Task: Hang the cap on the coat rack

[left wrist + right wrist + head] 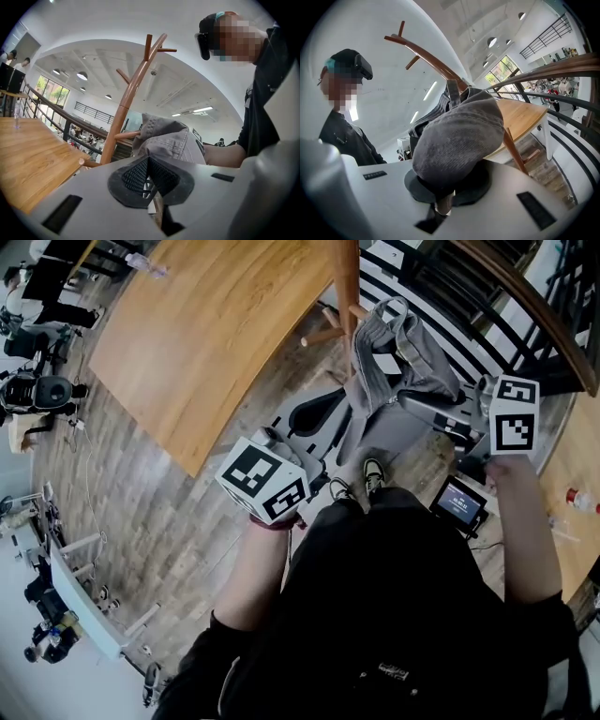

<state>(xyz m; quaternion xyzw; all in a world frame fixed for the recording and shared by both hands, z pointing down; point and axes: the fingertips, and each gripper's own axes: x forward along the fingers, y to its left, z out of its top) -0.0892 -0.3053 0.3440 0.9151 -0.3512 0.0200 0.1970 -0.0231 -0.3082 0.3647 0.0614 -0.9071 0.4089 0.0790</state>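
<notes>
Left gripper view shows us, starting at the left, the wooden table [33, 154], then the coat rack [132, 89], with a short peg [125, 136] that reaches the edge of the grey cap [168, 138]. The left gripper [149, 163] has its two black pads pressed together and we see nothing between them. The cap lies just beyond its tips, so we judge that this gripper only waits near, ready to steady the fabric if needed. In the head view the cap is just beside the rack trunk. At the right, the right gripper [442, 193] is clamped on the lower edge of the cap, and the crown bulges over its jaws. Held by the edge like this, the hollow side is free to go over a peg. We think the hanging is close to done, but we cannot tell if the peg already carries the cap, so these jaws should release only then.
</notes>
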